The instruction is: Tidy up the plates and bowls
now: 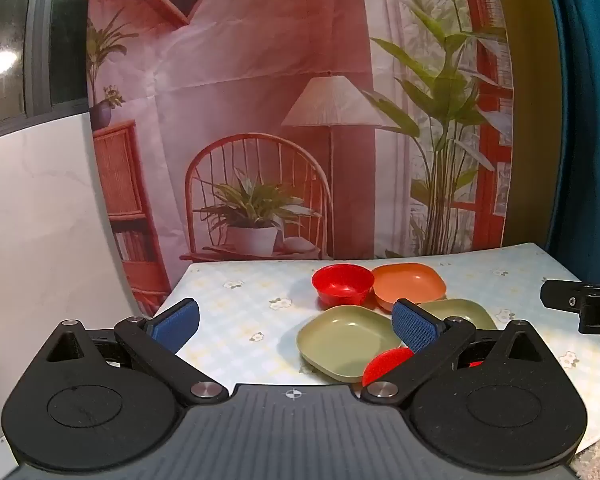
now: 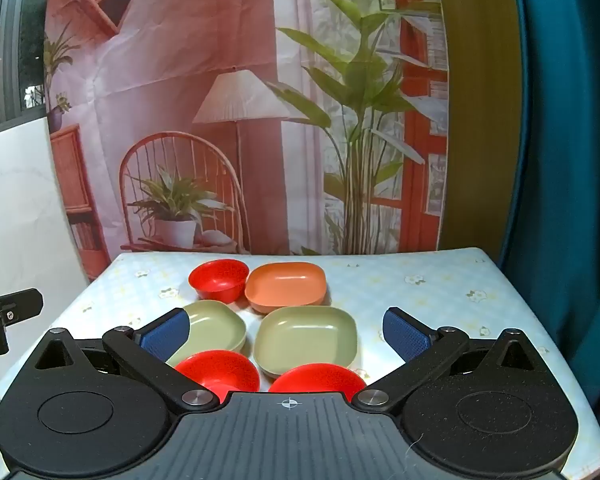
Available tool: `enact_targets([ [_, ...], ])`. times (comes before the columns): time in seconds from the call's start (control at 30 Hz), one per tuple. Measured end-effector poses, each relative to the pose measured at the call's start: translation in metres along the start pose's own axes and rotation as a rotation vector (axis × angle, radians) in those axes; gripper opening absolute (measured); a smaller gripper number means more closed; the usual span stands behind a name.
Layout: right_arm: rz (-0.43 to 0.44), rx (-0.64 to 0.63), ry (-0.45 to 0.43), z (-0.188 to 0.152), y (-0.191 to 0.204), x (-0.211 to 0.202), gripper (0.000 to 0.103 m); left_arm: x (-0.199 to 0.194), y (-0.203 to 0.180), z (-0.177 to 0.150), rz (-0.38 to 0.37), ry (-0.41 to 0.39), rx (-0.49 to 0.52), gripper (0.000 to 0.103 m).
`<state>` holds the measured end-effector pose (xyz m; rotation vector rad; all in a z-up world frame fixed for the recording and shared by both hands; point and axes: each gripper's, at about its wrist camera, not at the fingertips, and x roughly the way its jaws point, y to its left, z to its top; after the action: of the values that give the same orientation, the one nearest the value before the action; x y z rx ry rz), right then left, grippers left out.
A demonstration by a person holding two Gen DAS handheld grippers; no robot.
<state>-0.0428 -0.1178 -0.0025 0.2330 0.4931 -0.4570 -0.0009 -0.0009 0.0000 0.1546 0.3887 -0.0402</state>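
On the flowered tablecloth (image 2: 420,292) lie three red bowls, two green square plates and one orange square plate. In the right wrist view: a far red bowl (image 2: 219,274), the orange plate (image 2: 286,287), a left green plate (image 2: 216,326), a right green plate (image 2: 306,338), and two near red bowls (image 2: 220,370) (image 2: 318,378). My right gripper (image 2: 286,334) is open and empty above the near dishes. My left gripper (image 1: 296,326) is open and empty, left of a green plate (image 1: 346,340), the red bowl (image 1: 343,283) and the orange plate (image 1: 409,280).
A printed backdrop (image 2: 260,120) hangs behind the table. A blue curtain (image 2: 572,160) hangs at the right. A white wall panel (image 1: 32,220) stands at the left. The other gripper's black body shows at each view's edge (image 1: 580,304) (image 2: 4,312).
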Motion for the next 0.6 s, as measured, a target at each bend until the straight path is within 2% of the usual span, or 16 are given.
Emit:
enact_targets([
  [0.07, -0.003, -0.002, 0.004, 0.0, 0.0, 0.0, 0.103, 0.0016, 0.0019, 0.0007, -0.013, 0.021, -0.02, 0.103],
  [0.6, -0.002, -0.002, 0.004, -0.0007, 0.0011, 0.0002, 0.103, 0.0017, 0.003, -0.001, 0.0, 0.02, -0.012, 0.103],
])
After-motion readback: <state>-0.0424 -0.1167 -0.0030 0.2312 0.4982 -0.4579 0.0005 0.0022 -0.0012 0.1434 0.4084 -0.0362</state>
